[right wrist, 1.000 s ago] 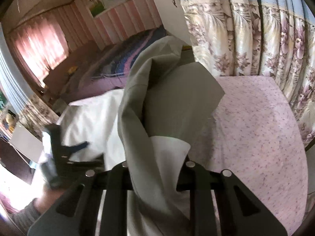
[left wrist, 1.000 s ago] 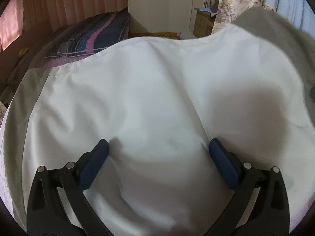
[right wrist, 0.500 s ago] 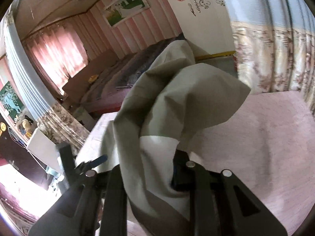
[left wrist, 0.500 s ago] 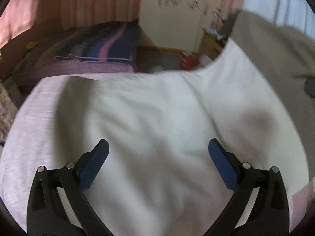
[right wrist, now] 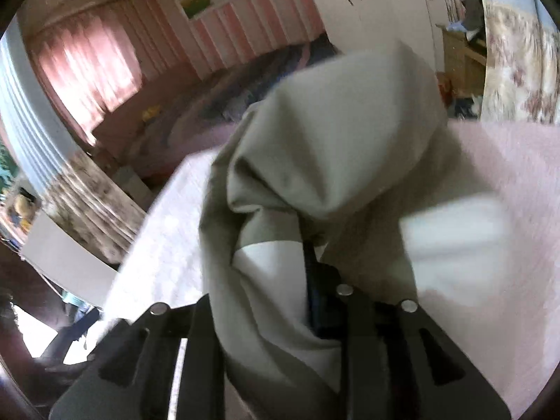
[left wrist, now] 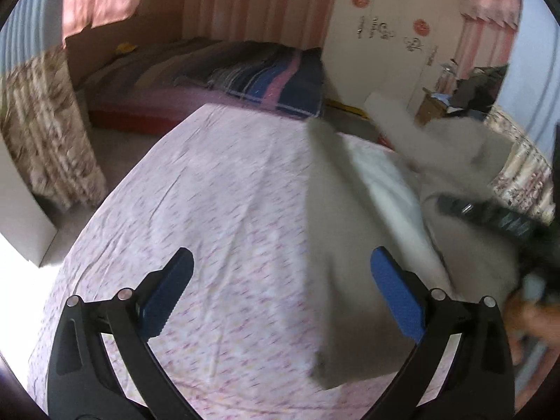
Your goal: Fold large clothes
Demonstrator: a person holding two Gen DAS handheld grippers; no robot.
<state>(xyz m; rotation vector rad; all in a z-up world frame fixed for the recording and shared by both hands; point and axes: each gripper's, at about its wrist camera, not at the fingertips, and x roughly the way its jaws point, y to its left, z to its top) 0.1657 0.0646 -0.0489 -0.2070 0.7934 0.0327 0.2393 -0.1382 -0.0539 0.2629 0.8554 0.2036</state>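
Observation:
A large grey and white garment (left wrist: 343,245) lies on the pink patterned bedsheet (left wrist: 210,210), its near corner between my left gripper's fingers and the rest running off to the right. My left gripper (left wrist: 281,259) hovers open over the sheet, with nothing pinched. My right gripper (right wrist: 269,280) has a bunched fold of the garment (right wrist: 350,122) lifted between its fingers; the jaws are opening while the cloth still hangs from them. The blue pad (right wrist: 313,290) shows against the fabric. In the left wrist view a person's hand (left wrist: 532,318) is at the right edge.
A second bed with a striped blanket (left wrist: 266,73) stands beyond the sheet's far edge. Behind it are a white wardrobe (left wrist: 385,35) and a wooden nightstand (left wrist: 434,105). Floral curtain (left wrist: 45,122) and a white panel (left wrist: 21,217) lie left of the bed.
My left gripper has swung left off the white cloth to the bare sheet, staying open. My right gripper has carried the bunched fold leftward across the bed, with a little more gap at its pad.

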